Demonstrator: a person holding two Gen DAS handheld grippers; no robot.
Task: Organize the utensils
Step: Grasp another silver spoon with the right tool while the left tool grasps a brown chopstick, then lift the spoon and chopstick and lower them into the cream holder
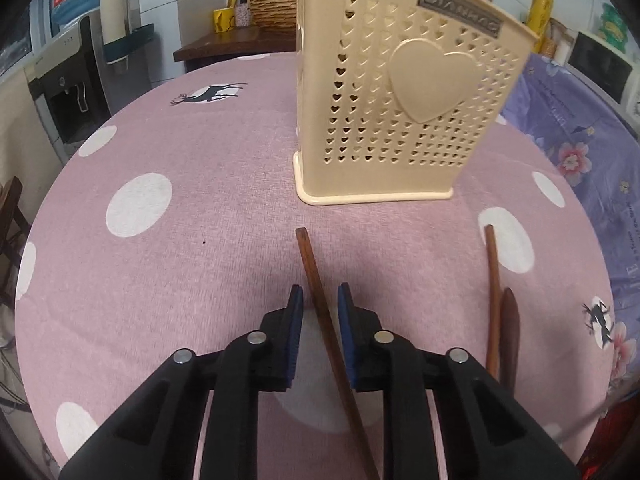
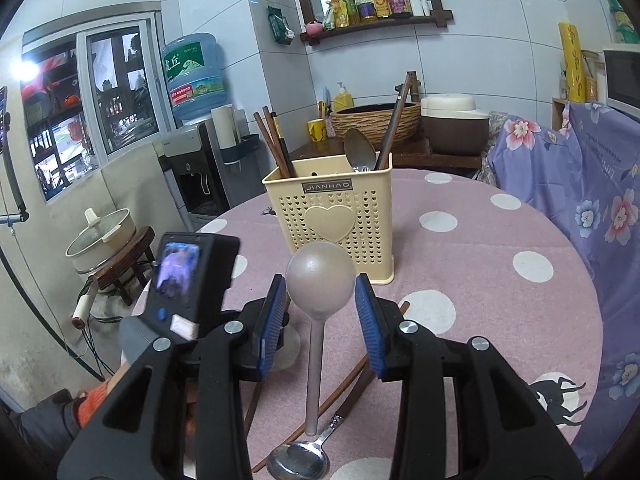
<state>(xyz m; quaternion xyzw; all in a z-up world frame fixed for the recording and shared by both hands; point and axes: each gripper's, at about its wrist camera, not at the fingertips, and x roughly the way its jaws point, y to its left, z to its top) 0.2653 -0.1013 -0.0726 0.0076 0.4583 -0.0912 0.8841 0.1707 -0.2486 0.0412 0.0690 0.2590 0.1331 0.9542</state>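
The left gripper (image 1: 320, 300) fingers straddle a brown chopstick (image 1: 320, 304) lying on the table (image 1: 180, 260), ungripped, its far end pointing at the beige holder (image 1: 400, 100). The right gripper (image 2: 320, 300) clasps a grey spoon (image 2: 320, 276), bowl up. The holder keeps chopsticks (image 2: 276, 140) and a metal spoon (image 2: 360, 148).

A beige perforated holder (image 2: 330, 216) is stood upright on the table, with chopsticks (image 2: 274, 142) and a spoon (image 2: 360, 148) inside. A brown chopstick (image 1: 320, 300) is laid before it.
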